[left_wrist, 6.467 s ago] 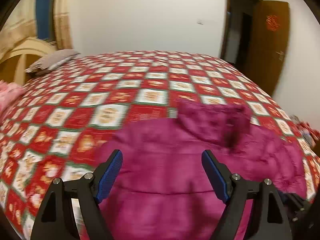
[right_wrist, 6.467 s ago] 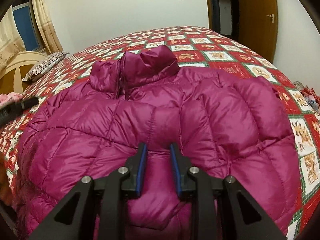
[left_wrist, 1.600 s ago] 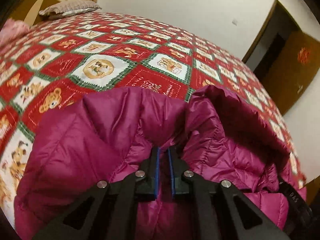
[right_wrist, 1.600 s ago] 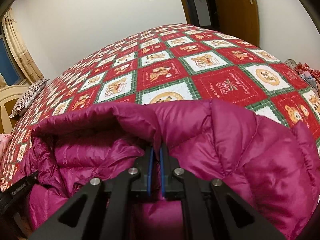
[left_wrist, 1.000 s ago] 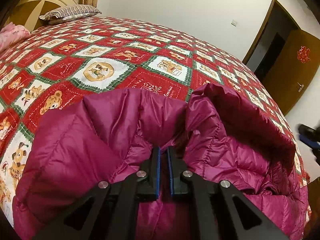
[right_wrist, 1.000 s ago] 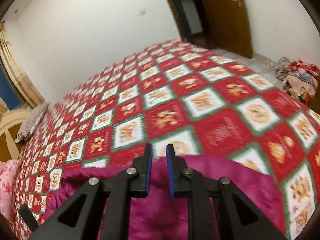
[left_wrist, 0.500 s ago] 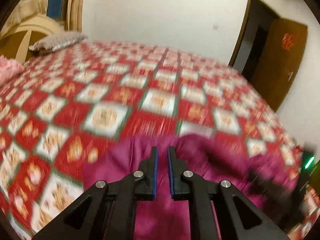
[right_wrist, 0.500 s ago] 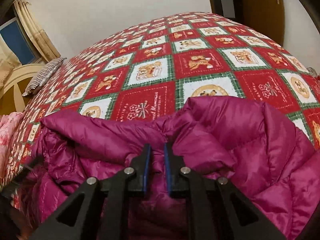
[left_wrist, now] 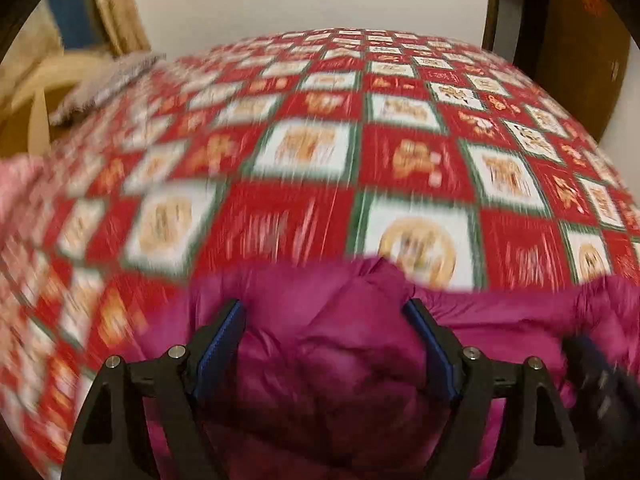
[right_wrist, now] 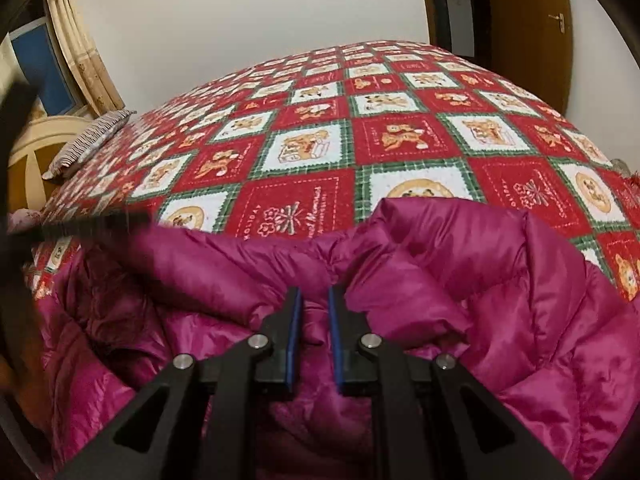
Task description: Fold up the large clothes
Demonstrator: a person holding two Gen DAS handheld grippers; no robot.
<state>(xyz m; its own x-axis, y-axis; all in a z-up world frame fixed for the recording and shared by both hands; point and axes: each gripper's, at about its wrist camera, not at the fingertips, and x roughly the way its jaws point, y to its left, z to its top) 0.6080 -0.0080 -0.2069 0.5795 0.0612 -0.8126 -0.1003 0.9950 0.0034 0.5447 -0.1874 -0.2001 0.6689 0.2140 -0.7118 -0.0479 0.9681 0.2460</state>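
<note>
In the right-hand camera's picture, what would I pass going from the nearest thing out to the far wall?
Right tool, shut on the jacket → quilt → wall.

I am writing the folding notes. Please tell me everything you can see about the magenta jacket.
The magenta jacket is a puffy, shiny quilted garment, lying crumpled and folded over on the red patchwork bedcover. The right gripper pinches a fold of its fabric. The left gripper has just been opening and stands wide above it, no pad pressing. Sleeves and zipper cannot be made out.
</note>
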